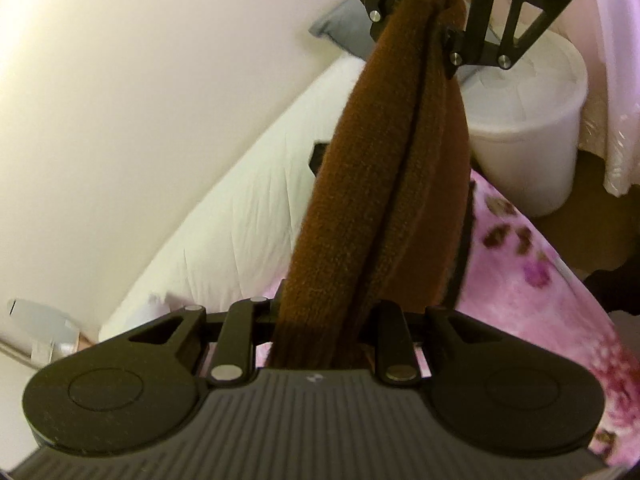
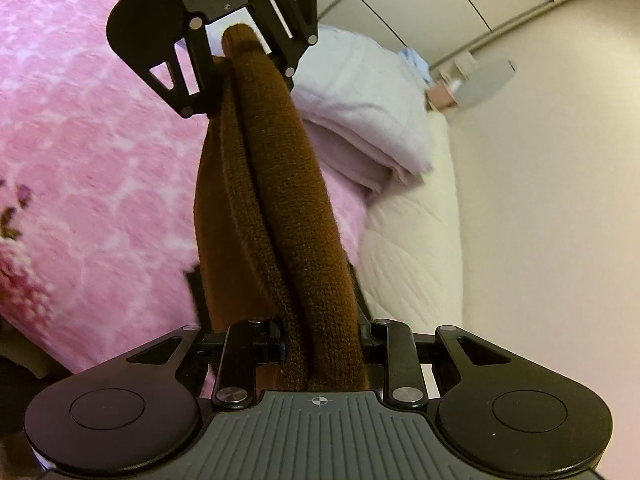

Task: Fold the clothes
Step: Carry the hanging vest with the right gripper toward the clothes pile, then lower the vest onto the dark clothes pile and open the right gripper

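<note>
Bed (image 2: 92,128), pink cover, fills the left of the right-wrist frame. Brown knit (image 1: 384,184) runs up mid-frame in both views, stretched doubled between the left gripper (image 1: 320,344) and right gripper (image 2: 324,360), each pinching one end. Risk: uneven tension could slip a layer from a pinch and skew the fold. Fingertips are buried in knit; its hanging part is hidden.

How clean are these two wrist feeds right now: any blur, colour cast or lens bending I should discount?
Left wrist view: brown knit garment sharp, pink floral blanket and white tub motion-smeared, warm cast, black fisheye corners. Right wrist view: garment weave crisp, pink blanket smeared, wall lines bowed by the lens, no glare.
</note>
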